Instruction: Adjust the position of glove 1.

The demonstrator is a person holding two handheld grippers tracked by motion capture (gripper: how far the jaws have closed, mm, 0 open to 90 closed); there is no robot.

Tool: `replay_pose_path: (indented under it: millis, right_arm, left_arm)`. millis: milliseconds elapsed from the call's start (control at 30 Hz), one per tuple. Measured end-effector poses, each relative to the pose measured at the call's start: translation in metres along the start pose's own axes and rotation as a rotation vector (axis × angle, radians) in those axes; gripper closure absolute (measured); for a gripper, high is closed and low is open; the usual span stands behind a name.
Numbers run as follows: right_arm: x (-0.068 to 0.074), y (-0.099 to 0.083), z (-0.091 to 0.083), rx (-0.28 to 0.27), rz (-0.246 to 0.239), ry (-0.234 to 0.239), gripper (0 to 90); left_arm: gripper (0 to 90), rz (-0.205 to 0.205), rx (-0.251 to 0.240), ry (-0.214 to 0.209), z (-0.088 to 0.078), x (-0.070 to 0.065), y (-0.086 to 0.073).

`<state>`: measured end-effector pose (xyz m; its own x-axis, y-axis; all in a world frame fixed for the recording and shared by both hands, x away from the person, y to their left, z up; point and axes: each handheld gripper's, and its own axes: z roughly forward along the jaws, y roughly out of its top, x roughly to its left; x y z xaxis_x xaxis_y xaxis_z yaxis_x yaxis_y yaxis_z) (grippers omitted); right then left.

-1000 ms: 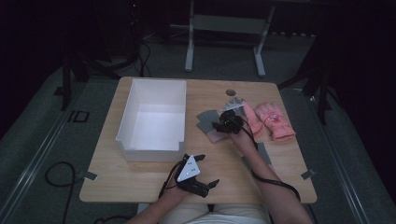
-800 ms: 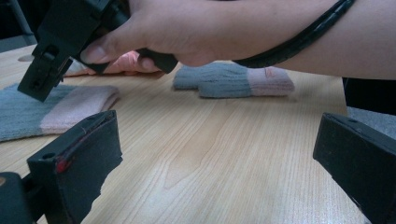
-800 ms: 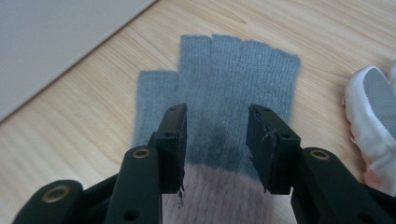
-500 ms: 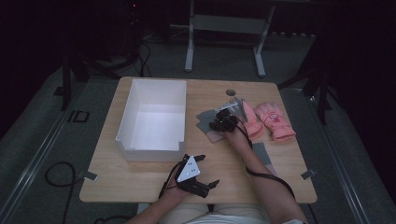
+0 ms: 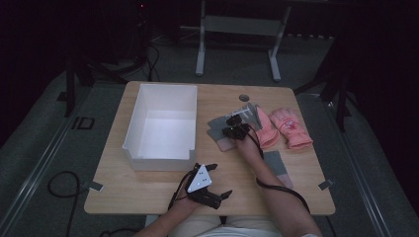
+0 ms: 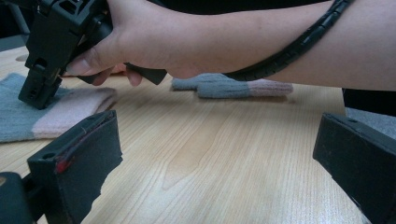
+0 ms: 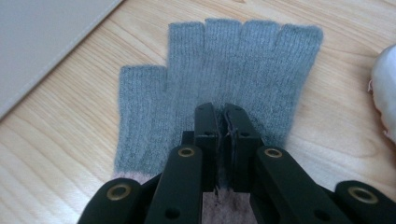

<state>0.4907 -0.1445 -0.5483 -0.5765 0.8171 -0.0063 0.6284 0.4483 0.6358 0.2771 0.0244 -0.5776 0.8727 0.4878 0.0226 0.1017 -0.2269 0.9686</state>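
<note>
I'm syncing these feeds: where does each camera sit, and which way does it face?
High view: above the person's side, looking forward and down on the table; both forearms show.
Left gripper view: on the left gripper, looking low across the table at the right hand; open jaws show.
Right gripper view: on the right gripper, looking down its shut jaws.
Shared: all show the grey glove.
</note>
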Motion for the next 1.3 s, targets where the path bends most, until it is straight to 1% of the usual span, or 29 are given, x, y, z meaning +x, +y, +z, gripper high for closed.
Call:
replay_pose_path:
  millis: [100, 167, 200, 267, 333, 433, 467, 500, 533, 567, 600, 633, 700, 733, 767, 800, 833, 867, 933, 1000, 1100, 1167, 1300]
  right_arm:
    - [0.004, 0.002, -0.010, -0.014, 0.035, 0.026, 85.3]
    - [0.008, 0.002, -0.021, -0.046, 0.043, 0.022, 85.4]
    - [0.010, 0.002, -0.028, -0.062, 0.057, 0.016, 85.5]
    - [0.013, 0.001, -0.042, -0.087, 0.093, 0.029, 85.5]
    - [0.019, 0.000, -0.056, -0.098, 0.105, 0.009, 85.5]
    - [0.027, -0.007, -0.079, -0.132, 0.145, -0.032, 85.6]
    - [0.029, -0.010, -0.086, -0.140, 0.167, -0.032, 85.5]
    - [0.029, -0.010, -0.086, -0.140, 0.167, -0.032, 85.5]
    - [0.033, -0.014, -0.095, -0.144, 0.177, -0.034, 85.6]
    - [0.038, -0.022, -0.108, -0.161, 0.200, -0.038, 85.5]
    - [0.040, -0.027, -0.114, -0.167, 0.214, -0.031, 85.6]
    - [0.042, -0.031, -0.119, -0.177, 0.224, -0.036, 85.6]
    - [0.046, -0.040, -0.127, -0.190, 0.248, -0.032, 85.6]
    - [0.049, -0.045, -0.130, -0.196, 0.253, -0.042, 85.6]
    - [0.051, -0.051, -0.132, -0.196, 0.254, -0.046, 85.5]
    - [0.052, -0.056, -0.133, -0.192, 0.264, -0.041, 85.5]
    - [0.053, -0.061, -0.133, -0.188, 0.271, -0.045, 85.6]
    - [0.054, -0.065, -0.132, -0.182, 0.265, -0.059, 85.6]
    - [0.054, -0.072, -0.127, -0.170, 0.288, -0.048, 85.6]
    - [0.054, -0.078, -0.120, -0.153, 0.303, -0.050, 85.6]
    - [0.056, -0.085, -0.107, -0.131, 0.307, -0.062, 85.6]
    - [0.056, -0.088, -0.098, -0.114, 0.323, -0.061, 85.6]
    - [0.053, -0.089, -0.081, -0.095, 0.345, -0.088, 85.6]
  left_arm:
    - [0.7, -0.001, 0.001, 0.002, 0.000, 0.000, 0.000]
    - [0.7, 0.000, 0.000, 0.004, 0.000, 0.000, 0.000]
    - [0.7, 0.001, -0.001, 0.003, 0.000, 0.000, 0.000]
    - [0.7, 0.000, -0.003, 0.005, 0.000, 0.000, 0.000]
    - [0.7, -0.003, -0.002, 0.009, 0.000, 0.000, 0.000]
    - [0.7, -0.004, -0.004, 0.012, -0.001, 0.000, 0.000]
    - [0.7, -0.003, -0.006, 0.014, -0.001, 0.000, 0.000]
    - [0.7, -0.003, -0.006, 0.014, -0.001, 0.000, 0.000]
    - [0.7, -0.002, -0.007, 0.019, -0.001, 0.000, 0.000]
    - [0.7, -0.004, -0.009, 0.021, -0.001, 0.000, 0.000]
    - [0.7, -0.005, -0.009, 0.024, -0.001, 0.000, 0.000]
    - [0.7, -0.004, -0.008, 0.026, -0.001, 0.000, 0.000]
    - [0.7, -0.004, -0.008, 0.027, -0.001, 0.000, 0.000]
    - [0.7, -0.002, -0.009, 0.028, -0.001, 0.000, 0.000]
    - [0.7, 0.000, -0.010, 0.027, -0.001, 0.000, -0.001]
    - [0.7, 0.002, -0.010, 0.028, -0.001, -0.001, -0.001]
    - [0.7, 0.003, -0.011, 0.029, -0.001, -0.001, -0.001]
    - [0.7, 0.005, -0.010, 0.029, -0.001, -0.001, -0.001]
    - [0.7, 0.006, -0.010, 0.031, -0.001, -0.001, -0.001]
    - [0.7, 0.007, -0.010, 0.032, -0.001, -0.001, -0.001]
    - [0.7, 0.004, -0.011, 0.032, -0.001, -0.001, -0.001]
    - [0.7, 0.001, -0.013, 0.035, -0.001, -0.001, -0.001]
    - [0.7, 0.005, -0.011, 0.036, -0.002, -0.001, -0.001]
